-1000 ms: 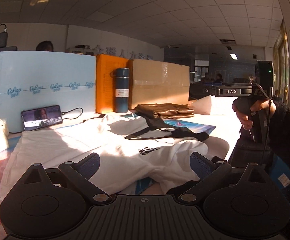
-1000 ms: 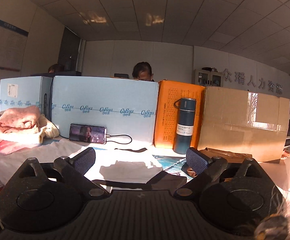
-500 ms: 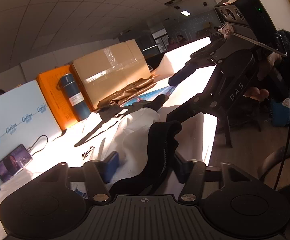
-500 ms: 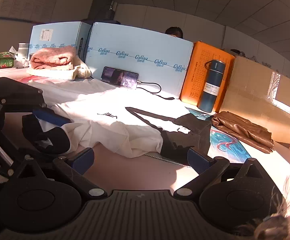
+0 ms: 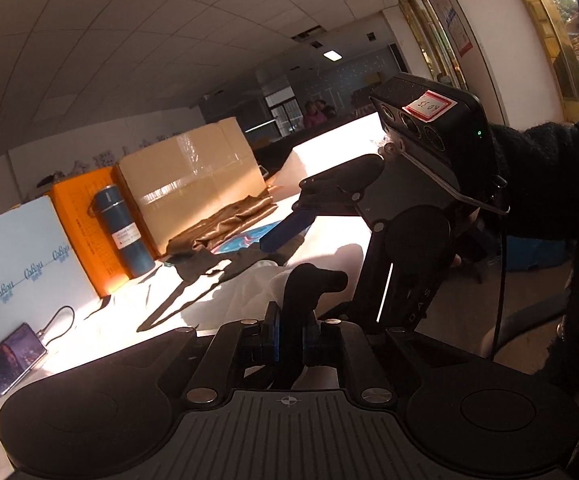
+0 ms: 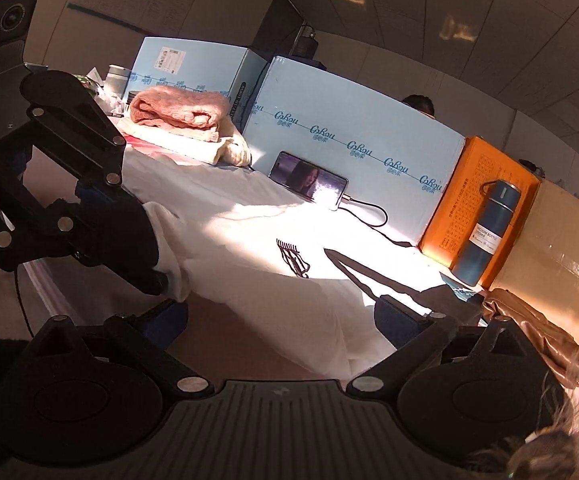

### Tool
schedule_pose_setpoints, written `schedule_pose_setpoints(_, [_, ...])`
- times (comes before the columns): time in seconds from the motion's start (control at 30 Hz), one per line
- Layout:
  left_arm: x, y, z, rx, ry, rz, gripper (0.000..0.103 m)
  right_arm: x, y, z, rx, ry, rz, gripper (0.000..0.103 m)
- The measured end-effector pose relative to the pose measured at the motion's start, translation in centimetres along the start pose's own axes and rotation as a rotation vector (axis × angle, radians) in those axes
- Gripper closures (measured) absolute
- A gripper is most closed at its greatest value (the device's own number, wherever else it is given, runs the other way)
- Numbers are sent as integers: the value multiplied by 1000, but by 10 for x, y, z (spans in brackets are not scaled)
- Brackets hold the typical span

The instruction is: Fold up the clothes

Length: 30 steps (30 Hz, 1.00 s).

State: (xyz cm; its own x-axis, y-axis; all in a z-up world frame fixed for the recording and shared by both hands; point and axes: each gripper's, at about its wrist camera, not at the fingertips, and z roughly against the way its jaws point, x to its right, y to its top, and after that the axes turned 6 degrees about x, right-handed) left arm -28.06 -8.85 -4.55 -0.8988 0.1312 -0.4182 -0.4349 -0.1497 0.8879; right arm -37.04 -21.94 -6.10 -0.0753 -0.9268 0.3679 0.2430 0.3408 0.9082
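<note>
The left hand-held gripper [image 5: 289,336] stood wide open over the white T-shirt [image 6: 257,248] a second ago; now its jaws are closing on a dark strip of cloth [image 5: 309,280], apparently the black trim at the shirt's near edge, which stands up between the blue pads. In that time the view has also rolled, so the blue flask [image 5: 123,232] now leans. That suggests the first grasp of the fold is nearly made on this side.

The right hand-held gripper [image 6: 281,316] has come down from looking over the boxes to just above the shirt's near hem. Its jaws are spread wide with nothing between them, so the second corner is not yet taken.

The T-shirt lies spread flat on the tabletop [image 6: 225,320], in front of the flask and reaching toward the person. It is white with a small black print [image 6: 293,258] near its middle, lit hard by sun and crossed by long shadows. Its near edge is bunched where the left gripper has it.
</note>
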Motion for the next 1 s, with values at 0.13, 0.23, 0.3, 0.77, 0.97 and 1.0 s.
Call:
schedule_pose_setpoints(0.13, [-6, 0, 18, 22, 59, 12, 37, -10, 8, -11, 53, 68, 62, 3])
schedule_pose_setpoints(0.23, [-20, -4, 33, 16, 122, 57, 27, -18, 10, -14, 91, 118, 113, 9])
schedule_pose_setpoints(0.3, [-32, -8, 42, 1, 160, 97, 27, -23, 12, -14, 107, 152, 150, 31])
schedule_pose_setpoints(0.77, [-79, -33, 13, -186, 281, 183, 25, 22, 40, 2, 229, 295, -106, 97])
schedule_pose_setpoints(0.97, [-106, -44, 16, -283, 342, 210, 26, 57, 47, 0, 295, 278, -246, 98])
schedule_pose_setpoints(1.0, [-115, -46, 20, -302, 360, 215, 28, 63, 48, -2, 301, 270, -261, 98])
